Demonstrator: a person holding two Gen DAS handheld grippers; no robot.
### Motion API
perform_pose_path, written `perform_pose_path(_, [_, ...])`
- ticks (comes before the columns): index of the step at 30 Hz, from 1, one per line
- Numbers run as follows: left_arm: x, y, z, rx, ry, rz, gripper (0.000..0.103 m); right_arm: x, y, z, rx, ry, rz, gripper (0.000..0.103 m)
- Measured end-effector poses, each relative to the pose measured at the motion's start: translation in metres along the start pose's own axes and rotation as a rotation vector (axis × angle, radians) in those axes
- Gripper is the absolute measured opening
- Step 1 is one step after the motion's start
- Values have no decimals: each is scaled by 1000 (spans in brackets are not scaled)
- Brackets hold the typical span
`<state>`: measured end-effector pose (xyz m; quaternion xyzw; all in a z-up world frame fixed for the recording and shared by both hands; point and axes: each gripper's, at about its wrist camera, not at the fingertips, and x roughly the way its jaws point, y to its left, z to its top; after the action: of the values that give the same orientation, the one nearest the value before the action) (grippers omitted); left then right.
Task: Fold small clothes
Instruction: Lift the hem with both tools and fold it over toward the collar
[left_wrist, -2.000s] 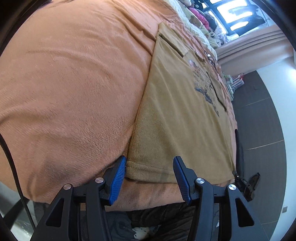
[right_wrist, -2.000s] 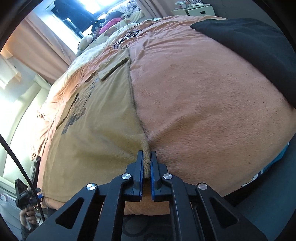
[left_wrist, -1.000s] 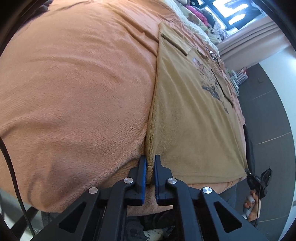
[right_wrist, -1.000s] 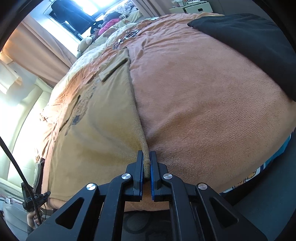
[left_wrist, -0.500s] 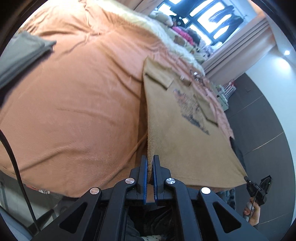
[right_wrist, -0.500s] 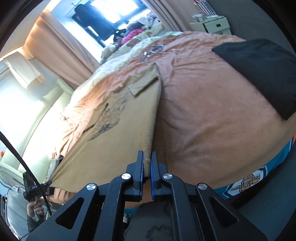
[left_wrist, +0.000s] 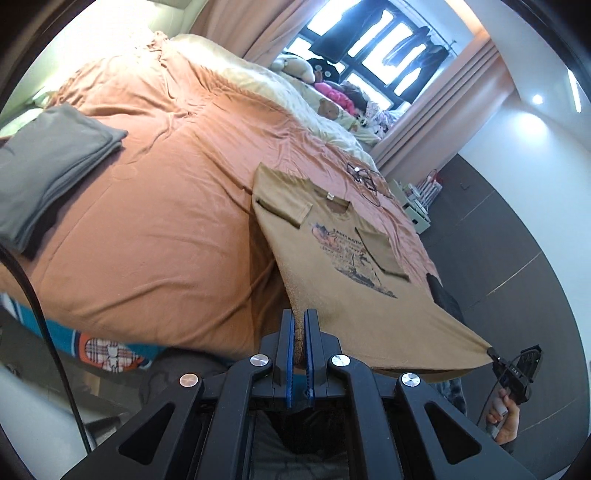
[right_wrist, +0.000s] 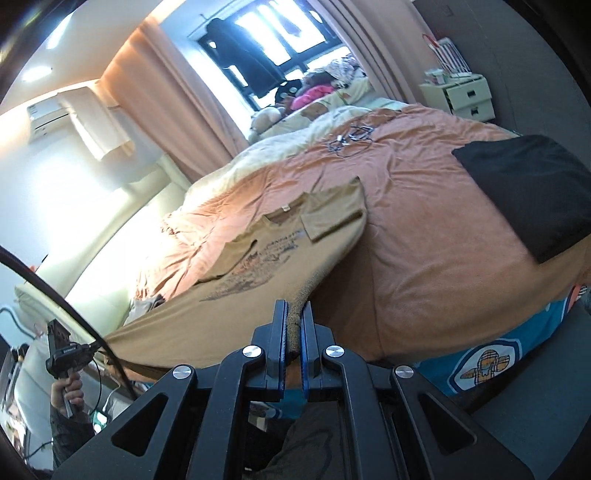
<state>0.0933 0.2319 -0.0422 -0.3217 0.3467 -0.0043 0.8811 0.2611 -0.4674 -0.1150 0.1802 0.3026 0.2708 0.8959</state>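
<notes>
the tan t-shirt (left_wrist: 332, 280) lies at centre frame on the orange bed cover (left_wrist: 166, 229). its collar end rests flat on the bed and both sleeves are already folded in over the print. its hem end is lifted clear of the bed and stretched taut between my two tools.

my left tool (left_wrist: 299, 332) is clamped on one hem corner at lower centre of the left wrist view. my right tool (right_wrist: 293, 325) is clamped on the other corner at lower centre of the right wrist view, with cloth bunched between its pads.

step in hand, as i judge it: the lengthwise fold, hem to collar. the next move calls for carrying both corners forward together, level and taut, then laying the hem onto the shoulder line before release.

against the frame one second ago, the hem then lay on the bed edge and now hangs in the air. a folded grey garment (left_wrist: 51, 166) at left and a black garment (right_wrist: 524, 192) at right lie on the bed.
</notes>
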Motion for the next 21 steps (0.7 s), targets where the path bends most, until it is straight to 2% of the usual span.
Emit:
perform_pose_path(5, [-23,3,-19,-9,-2,-6,5,-18,-3,-19,-21,16,15,2])
perform_pose_path(10, [-28,5,-20,-13,-5,-14,5,-24,-4,-16,-20,20,19,2])
perform_pose_path(14, [-22,1,-1,-11,-22,-13,5,-15,0,5,-38,15,15,2])
perform_pose_path(21, [-3,-20,58,25,-45,0,5,5,18,47,-100,1,10,2])
